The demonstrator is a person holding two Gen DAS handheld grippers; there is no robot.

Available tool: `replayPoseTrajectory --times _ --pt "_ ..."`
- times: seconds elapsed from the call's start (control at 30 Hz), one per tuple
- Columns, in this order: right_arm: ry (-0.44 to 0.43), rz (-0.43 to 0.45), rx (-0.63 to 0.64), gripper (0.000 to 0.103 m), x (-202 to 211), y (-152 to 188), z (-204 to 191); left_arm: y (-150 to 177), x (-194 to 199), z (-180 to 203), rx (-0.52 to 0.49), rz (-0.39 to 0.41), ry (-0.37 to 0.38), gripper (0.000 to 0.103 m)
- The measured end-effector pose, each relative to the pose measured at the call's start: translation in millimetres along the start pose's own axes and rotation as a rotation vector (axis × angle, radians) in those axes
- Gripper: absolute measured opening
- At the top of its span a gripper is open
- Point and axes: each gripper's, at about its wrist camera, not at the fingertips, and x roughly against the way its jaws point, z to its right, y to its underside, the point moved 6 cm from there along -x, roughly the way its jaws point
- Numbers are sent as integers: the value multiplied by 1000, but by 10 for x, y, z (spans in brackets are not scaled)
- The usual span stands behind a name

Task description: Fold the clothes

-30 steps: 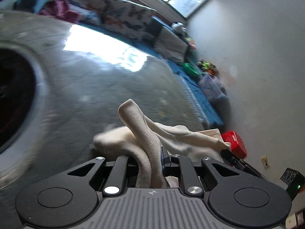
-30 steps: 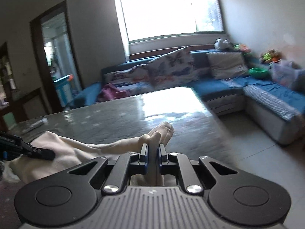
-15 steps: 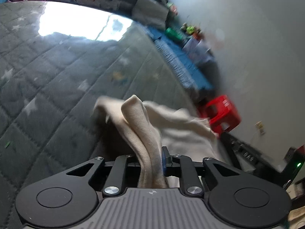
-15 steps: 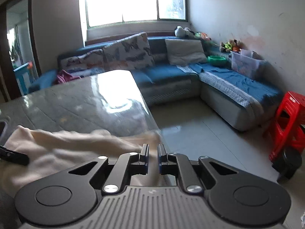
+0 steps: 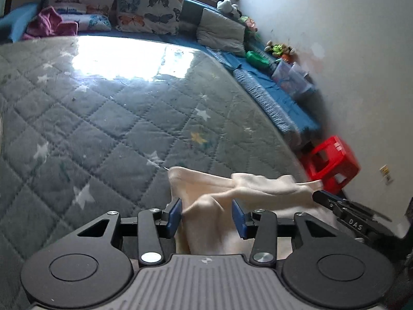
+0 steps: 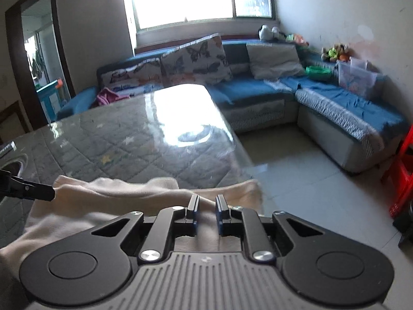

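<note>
A cream garment lies bunched at the near right edge of the table, which is covered by a grey quilted cloth. My left gripper is open, its blue pads apart on either side of a raised fold of the garment. The other gripper's tip shows at the right. In the right wrist view the garment lies under and ahead of my right gripper, whose jaws stand slightly apart with nothing pinched. The left gripper's tip touches the garment's left end.
The table's right edge drops to a tiled floor. A blue corner sofa with butterfly cushions stands behind. A red stool stands near the wall. A dark round object sits at the table's left.
My left gripper has opened and let go of the garment fold, which has slumped lower. My right gripper let go earlier and stays slightly open. The garment now lies flatter on the table.
</note>
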Motion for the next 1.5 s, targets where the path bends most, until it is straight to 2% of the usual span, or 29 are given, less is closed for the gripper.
replayPoseTrajectory --times 0.07,0.1,0.13,0.2,0.23,0.27,0.4,0.47,0.53,0.6,0.67,0.73,0.97,1.27,1.33,1.43,1.5 --pt "3 -3 6 19 -32 24 -20 -15 -39 -15 -15 5 -22 44" --pt "5 1 12 24 -26 20 -33 -24 -26 -32 -18 6 -30 44" --pt "3 9 16 34 3 10 -55 -17 5 -29 -21 9 -29 45" --pt "2 26 27 49 78 1 -92 8 54 5 -38 21 -23 47" --pt "8 36 39 53 132 -3 -119 29 81 29 -47 25 -26 49" --pt "14 47 50 55 186 -7 -146 50 107 53 -56 29 -29 55" --pt "-1 75 14 73 346 34 -235 176 222 142 -102 42 -49 67" --pt "-4 91 8 75 448 90 -297 247 286 169 -125 53 -64 72" --pt "4 99 12 86 514 145 -349 311 354 183 -145 64 -82 77" --pt "12 107 18 86 593 207 -402 378 420 191 -169 75 -102 82" --pt "21 116 25 87 665 274 -452 446 475 200 -183 84 -106 84" --pt "32 117 30 93 713 347 -488 512 508 196 -185 84 -104 84" --pt "84 126 40 94 862 607 -554 742 477 161 -204 50 -123 84" --pt "99 134 55 95 917 623 -583 776 491 136 -192 55 -141 86" --pt "101 169 41 94 950 546 -583 761 506 135 -189 62 -144 87" --pt "178 166 39 95 850 516 -526 783 479 109 -181 51 -153 87" --pt "237 133 59 95 756 568 -466 802 474 102 -181 45 -153 87"
